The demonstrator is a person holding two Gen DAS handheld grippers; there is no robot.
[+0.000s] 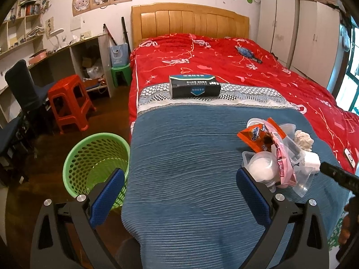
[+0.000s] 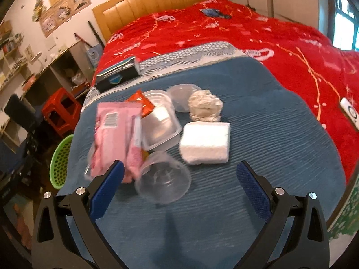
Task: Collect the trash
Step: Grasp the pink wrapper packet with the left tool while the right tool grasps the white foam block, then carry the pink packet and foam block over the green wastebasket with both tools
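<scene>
Trash heaped on the ribbed blue blanket (image 2: pixel 258 157) at the foot of the bed: a clear round plastic cup (image 2: pixel 163 177) lying on its side nearest, a pink foil snack wrapper (image 2: pixel 112 132) leaning over a clear rectangular plastic tub (image 2: pixel 160 125), an orange snack wrapper (image 2: pixel 140 102) behind, a white foam block (image 2: pixel 205 142) just beside the tub, a crumpled ball of white paper (image 2: pixel 205 106) and a second clear round container (image 2: pixel 181 95) further back. All light, thin-walled, probably easy to crush or flick away. Right gripper (image 2: pixel 179 187) spread wide, empty, poised low over the near side of the pile with the cup between its blue pads. Left gripper (image 1: pixel 179 195) likewise spread and empty, above bare blanket, the pile at its right finger. Green perforated plastic basket (image 1: pixel 96 163) on the floor beside the bed's left corner, well apart from the pile. Best to close gently on the cup's rim wall rather than its slippery side, lift clear of the wrapper, then carry across to the basket.
</scene>
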